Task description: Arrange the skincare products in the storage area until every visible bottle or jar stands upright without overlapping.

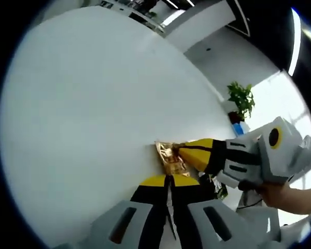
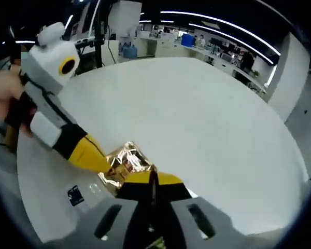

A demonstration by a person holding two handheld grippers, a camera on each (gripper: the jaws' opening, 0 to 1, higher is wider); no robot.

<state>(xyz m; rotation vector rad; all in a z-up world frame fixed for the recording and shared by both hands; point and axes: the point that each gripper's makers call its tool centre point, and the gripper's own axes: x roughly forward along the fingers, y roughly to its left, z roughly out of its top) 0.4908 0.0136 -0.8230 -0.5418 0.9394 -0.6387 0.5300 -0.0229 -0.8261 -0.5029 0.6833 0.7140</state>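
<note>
Left hand-held gripper (image 1: 169,182) clenched at bottom centre of left gripper view, yellow tips pinching edge of gold foil packet (image 1: 170,157). Right hand-held gripper (image 2: 151,182) likewise clenched on same packet (image 2: 125,162), lower centre of right gripper view. We judge both grip opposite edges to lift or steady it. Packet lies on white surface (image 1: 88,114). Far right, potted plant (image 1: 241,98).

Left tongs (image 1: 168,180) and right tongs (image 2: 151,179) meet tip to tip — jaws pressed together on each — a hand (image 1: 280,194) gripping the right one.
</note>
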